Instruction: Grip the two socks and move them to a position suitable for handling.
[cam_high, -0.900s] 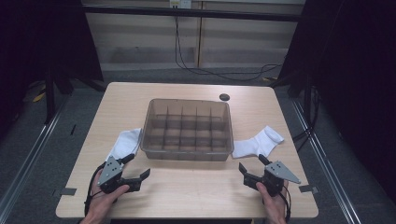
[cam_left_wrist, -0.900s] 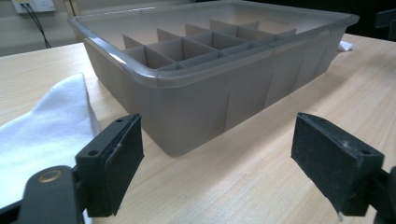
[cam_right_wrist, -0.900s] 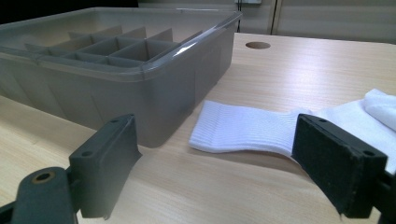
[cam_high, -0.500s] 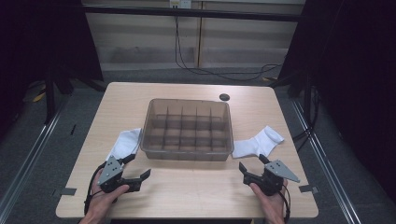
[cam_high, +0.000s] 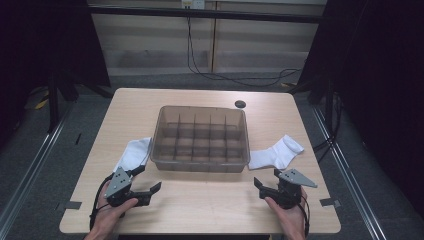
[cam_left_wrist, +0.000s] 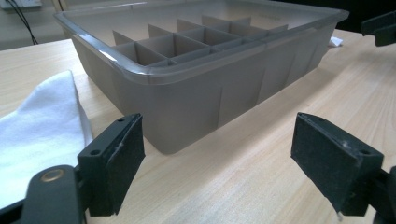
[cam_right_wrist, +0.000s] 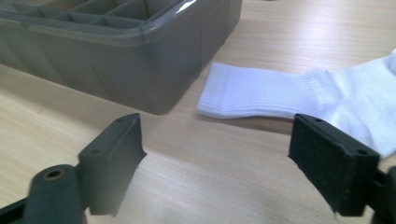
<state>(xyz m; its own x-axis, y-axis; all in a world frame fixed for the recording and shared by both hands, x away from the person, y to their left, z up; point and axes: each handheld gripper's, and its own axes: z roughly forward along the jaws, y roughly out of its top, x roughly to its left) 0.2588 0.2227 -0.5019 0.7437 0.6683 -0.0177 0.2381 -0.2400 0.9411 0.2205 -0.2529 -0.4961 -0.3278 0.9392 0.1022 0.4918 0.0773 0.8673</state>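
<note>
1. From the high view, a grey divided box sits mid-table, with one white sock touching its right side and another white sock at its left near corner
2. The left gripper is held over the near left of the table, its jaws spread apart and holding nothing; the left sock lies just beyond it
3. The right gripper is held over the near right, jaws also spread wide and empty, with the right sock just beyond it
4. The left gripper view adds what the high view cannot: the box wall close up, its rows of dividers seen from low, and the soft edge of the left sock lying against the box's near left corner
5. The right gripper view shows the ribbed cuff of the right sock lying flat and just beside the box corner; whether they touch is unclear from here
6. The table is pale wood with a small dark round thing near its far edge
7. Beyond it are a grey floor, dark curtains at both sides, and cables trailing along the far wall
</note>
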